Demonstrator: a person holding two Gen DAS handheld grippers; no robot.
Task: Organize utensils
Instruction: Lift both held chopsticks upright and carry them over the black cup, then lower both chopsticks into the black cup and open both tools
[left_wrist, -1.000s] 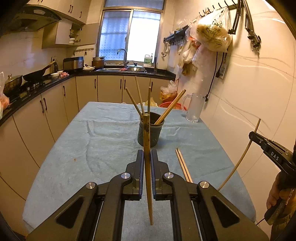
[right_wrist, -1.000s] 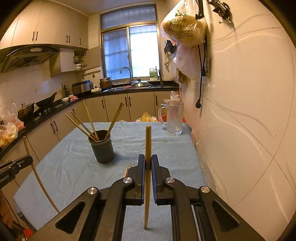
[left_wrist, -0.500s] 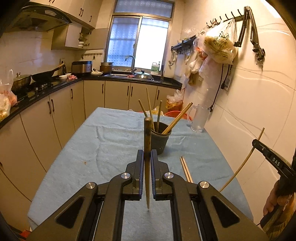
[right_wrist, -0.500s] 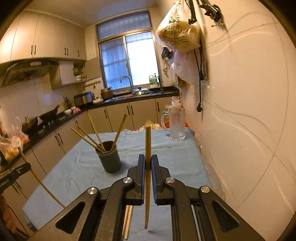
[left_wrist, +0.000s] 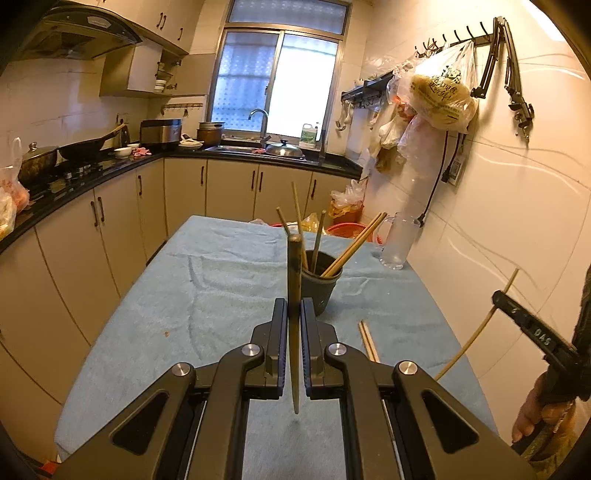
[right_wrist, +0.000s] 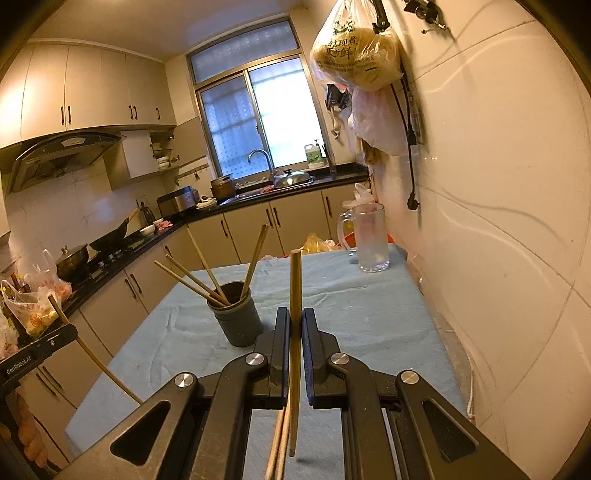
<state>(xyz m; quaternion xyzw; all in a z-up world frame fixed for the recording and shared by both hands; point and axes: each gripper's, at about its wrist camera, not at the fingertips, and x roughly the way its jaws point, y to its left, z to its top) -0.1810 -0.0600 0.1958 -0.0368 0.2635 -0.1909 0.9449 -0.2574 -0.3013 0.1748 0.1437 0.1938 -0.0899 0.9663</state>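
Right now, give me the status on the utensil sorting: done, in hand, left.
Done: about five wooden chopsticks already stand in the dark round holder cup on the blue table cloth.
In hand: the left gripper and the right gripper each clamp one upright chopstick.
Left: both held sticks must go into the cup, then the loose chopstick pair lying on the cloth.

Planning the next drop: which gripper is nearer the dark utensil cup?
Left, seemingly. The left gripper sits just before the cup; the right gripper is back, to its right.
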